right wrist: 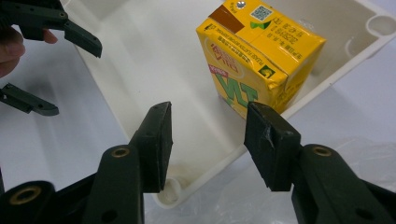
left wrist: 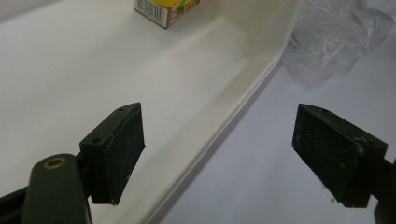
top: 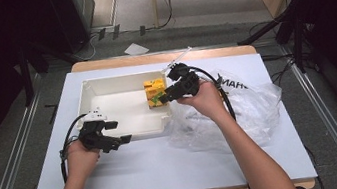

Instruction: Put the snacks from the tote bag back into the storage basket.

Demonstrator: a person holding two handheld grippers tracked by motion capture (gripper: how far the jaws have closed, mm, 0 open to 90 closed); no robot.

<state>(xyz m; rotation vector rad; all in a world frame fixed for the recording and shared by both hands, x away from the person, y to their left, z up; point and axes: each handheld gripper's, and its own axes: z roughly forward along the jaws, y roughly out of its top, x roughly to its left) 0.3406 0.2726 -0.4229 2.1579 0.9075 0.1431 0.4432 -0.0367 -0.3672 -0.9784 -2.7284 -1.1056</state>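
Inside the white tray (right wrist: 154,56), a dented yellow drink carton (right wrist: 261,56), upright, both claws apart, empty.

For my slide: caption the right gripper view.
Open right gripper poised over a yellow drink carton standing in a white tray.

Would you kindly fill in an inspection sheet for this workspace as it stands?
Surface: white board on a wooden table.
Job's things: yellow carton upright in the white tray, near its right wall.
Clutter: clear plastic bag right of the tray.
Grippers: left gripper open, astride the tray's near rim; right gripper open, beside the carton, nothing between the pads.
Cables: black cable loops from each gripper.
Surroundings: grey floor, floor rails, dark stands.
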